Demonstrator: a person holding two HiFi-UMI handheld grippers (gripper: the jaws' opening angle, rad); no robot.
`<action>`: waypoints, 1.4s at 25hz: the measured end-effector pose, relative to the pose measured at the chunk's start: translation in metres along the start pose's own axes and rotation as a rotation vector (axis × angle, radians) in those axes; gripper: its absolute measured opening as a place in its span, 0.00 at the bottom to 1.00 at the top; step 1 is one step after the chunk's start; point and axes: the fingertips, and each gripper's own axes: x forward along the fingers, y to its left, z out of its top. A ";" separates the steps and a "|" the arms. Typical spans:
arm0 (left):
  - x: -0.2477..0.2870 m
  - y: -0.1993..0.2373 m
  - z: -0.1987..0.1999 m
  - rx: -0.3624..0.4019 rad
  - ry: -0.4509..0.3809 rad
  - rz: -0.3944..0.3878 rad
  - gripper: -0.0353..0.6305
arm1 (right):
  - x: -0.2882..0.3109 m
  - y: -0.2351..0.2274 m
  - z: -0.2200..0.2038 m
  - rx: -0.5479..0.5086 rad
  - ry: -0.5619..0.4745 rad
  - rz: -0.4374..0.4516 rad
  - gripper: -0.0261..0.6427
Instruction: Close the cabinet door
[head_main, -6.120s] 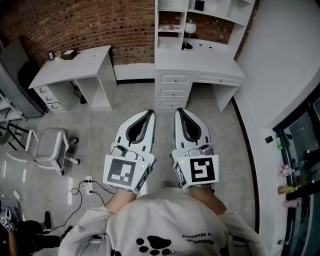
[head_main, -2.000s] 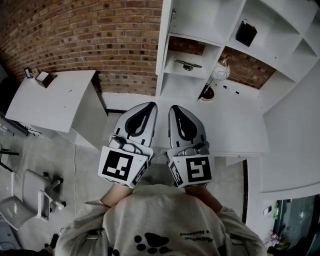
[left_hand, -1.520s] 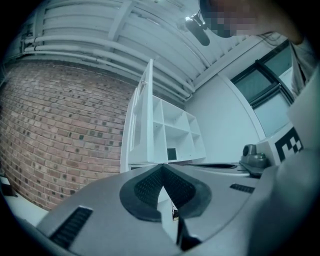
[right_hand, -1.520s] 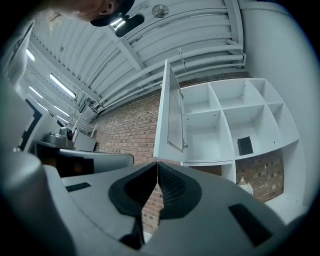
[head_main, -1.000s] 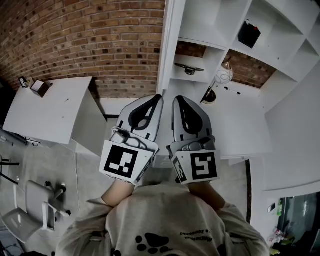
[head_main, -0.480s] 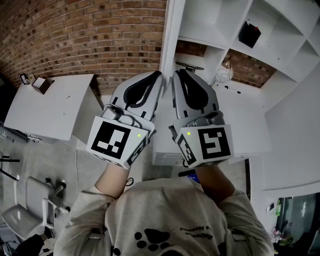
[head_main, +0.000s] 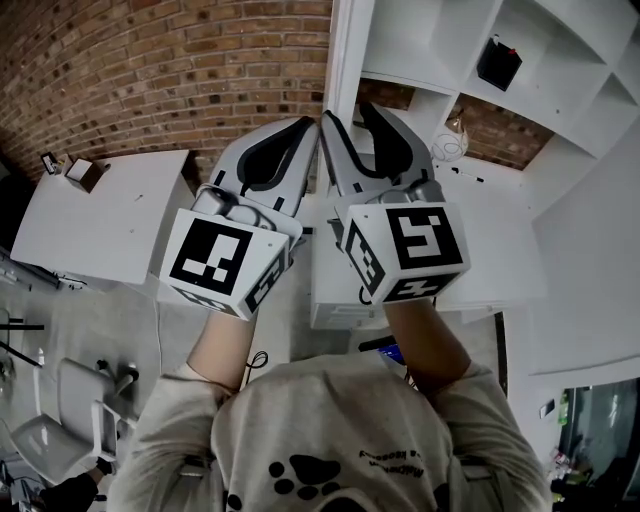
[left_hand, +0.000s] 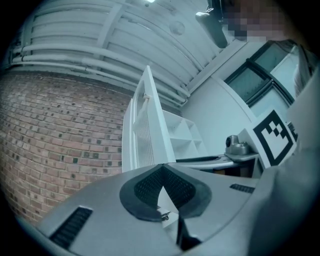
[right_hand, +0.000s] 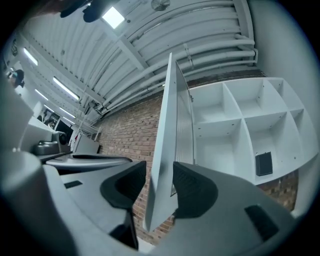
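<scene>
cabinet door (right_hand: 162, 150) between opening jaws of right hand-held gripper (right_hand: 159, 164), brick wall (right_hand: 130, 130) left, open shelves (right_hand: 235, 125) right

Brick wall (head_main: 150, 70), white desk (head_main: 90, 225) beside it, grey office chair (head_main: 60, 425), small black box (head_main: 498, 62)

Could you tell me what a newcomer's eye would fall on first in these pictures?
At the middle of the head view, the right gripper has the edge of the open door between its opening jaws. The left gripper sits close beside it, jaws shut, each with a black-and-white marker cube. Behind them are the white cabinet at upper right and a brick wall at upper left.
</scene>
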 end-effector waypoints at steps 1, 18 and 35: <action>0.001 0.001 -0.001 -0.004 0.003 -0.005 0.06 | 0.003 0.000 -0.002 0.002 0.009 -0.004 0.28; 0.013 0.000 -0.021 -0.053 0.014 -0.069 0.06 | 0.002 -0.016 -0.007 -0.014 0.008 -0.079 0.23; 0.106 -0.073 -0.030 -0.086 -0.006 -0.162 0.06 | -0.038 -0.131 -0.015 0.060 0.016 -0.060 0.17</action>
